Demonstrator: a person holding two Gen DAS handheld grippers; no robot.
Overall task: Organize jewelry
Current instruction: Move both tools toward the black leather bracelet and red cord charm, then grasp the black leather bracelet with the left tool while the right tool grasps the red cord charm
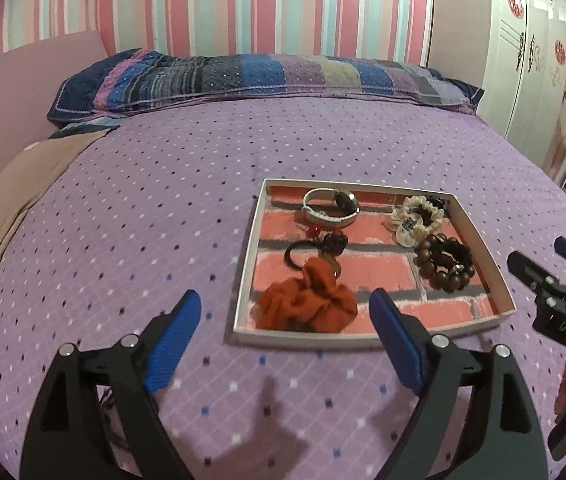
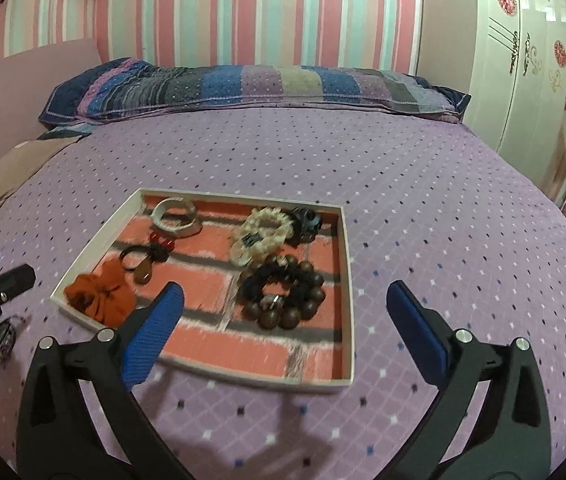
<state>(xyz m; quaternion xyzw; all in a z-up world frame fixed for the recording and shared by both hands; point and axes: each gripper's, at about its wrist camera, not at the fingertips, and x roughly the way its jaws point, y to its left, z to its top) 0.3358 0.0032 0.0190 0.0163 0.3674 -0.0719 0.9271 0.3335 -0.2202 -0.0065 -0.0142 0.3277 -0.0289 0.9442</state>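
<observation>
The tray (image 2: 345, 280) is lying on the bed (image 2: 423, 200), and it is serving as the landmark here. Nearly all the jewelry is sitting inside it: a white watch (image 1: 329, 206) at the far left corner, a cream scrunchie (image 2: 263, 228) toward the far right with a dark clip (image 2: 305, 222) just beyond it, a bead bracelet (image 2: 283, 296) near the right wall, a black hair tie with red beads (image 1: 319, 244) left of centre, and an orange scrunchie (image 1: 307, 300) in the near left corner. Judging by this, the sorting is looking almost finished.

One piece is possibly remaining: in the right wrist view a small dark item (image 2: 3, 340) with thin cords is lying on the bed left of the tray, just beside the left tool. It is too blurred to name, and whether it belongs in the tray cannot be told.

The left tool (image 1: 283, 336) is hovering over the tray's near edge with its jaws spread wide, gripping nothing and touching nothing; the orange scrunchie is showing between its fingers only by line of sight. The right tool (image 2: 283, 328) is likewise standing fully released above the tray's near right part, empty, its pads clear of the bracelet and the rim.
</observation>
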